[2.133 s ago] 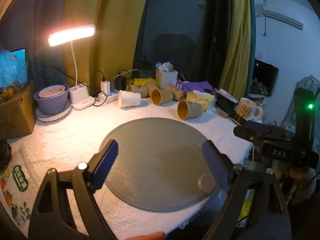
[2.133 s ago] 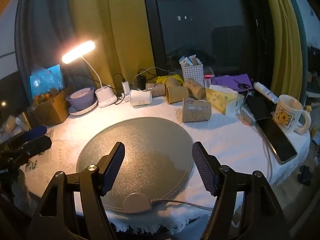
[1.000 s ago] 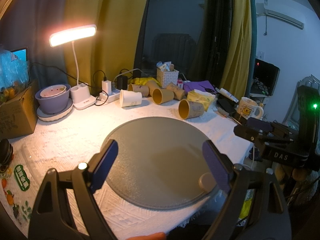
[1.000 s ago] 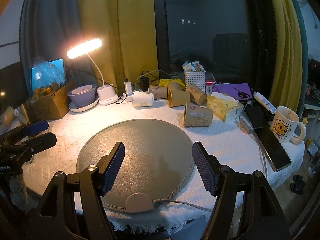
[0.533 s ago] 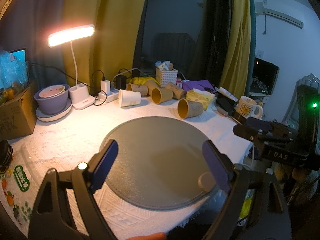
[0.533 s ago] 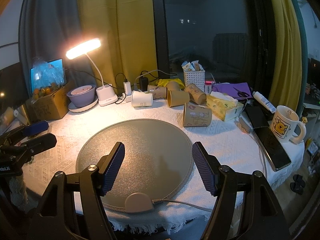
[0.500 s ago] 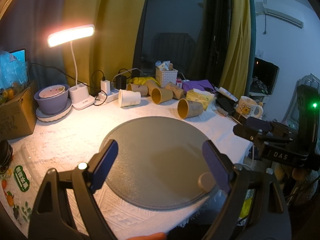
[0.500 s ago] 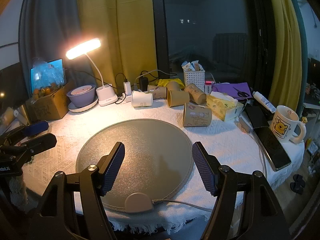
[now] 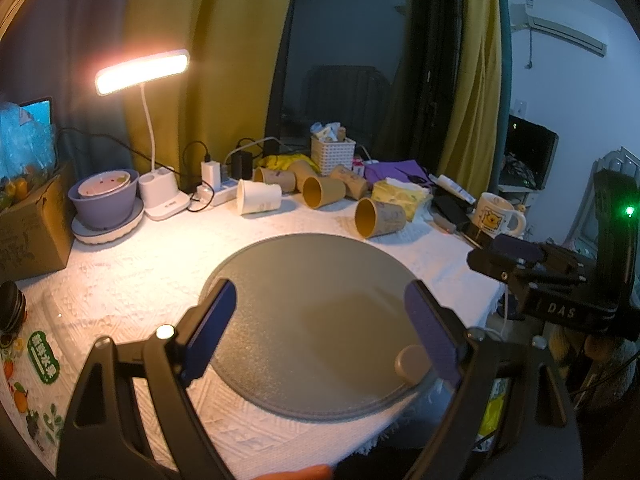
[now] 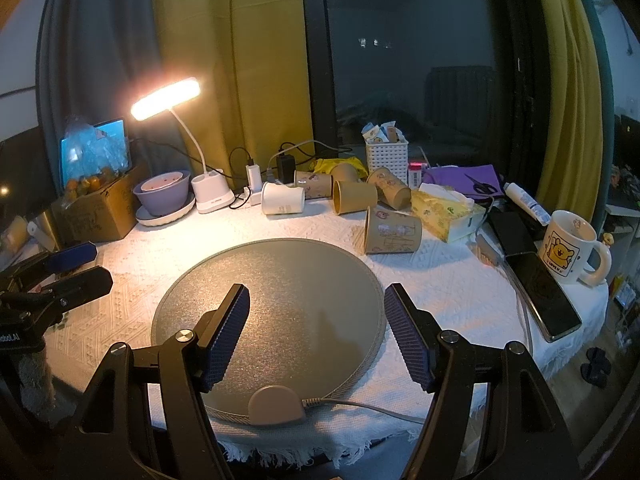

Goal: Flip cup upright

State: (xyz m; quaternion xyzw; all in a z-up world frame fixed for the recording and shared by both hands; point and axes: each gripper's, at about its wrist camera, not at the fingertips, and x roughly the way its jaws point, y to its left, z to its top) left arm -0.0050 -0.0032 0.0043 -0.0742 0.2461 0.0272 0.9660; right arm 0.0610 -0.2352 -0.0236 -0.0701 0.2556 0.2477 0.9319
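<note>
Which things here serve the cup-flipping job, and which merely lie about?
Job: nearest tipped paper cup; round grey mat; left gripper; right gripper, both open.
Lying about: desk lamp; bear mug; tissue box; phone.

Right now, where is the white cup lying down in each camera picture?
Left wrist view: the white cup lies on its side at upper centre-left, behind the round grey mat.
Right wrist view: the white cup lies on its side at upper centre-left, beyond the mat.
Shared landmark: the lit desk lamp, just left of the cup in both.
</note>
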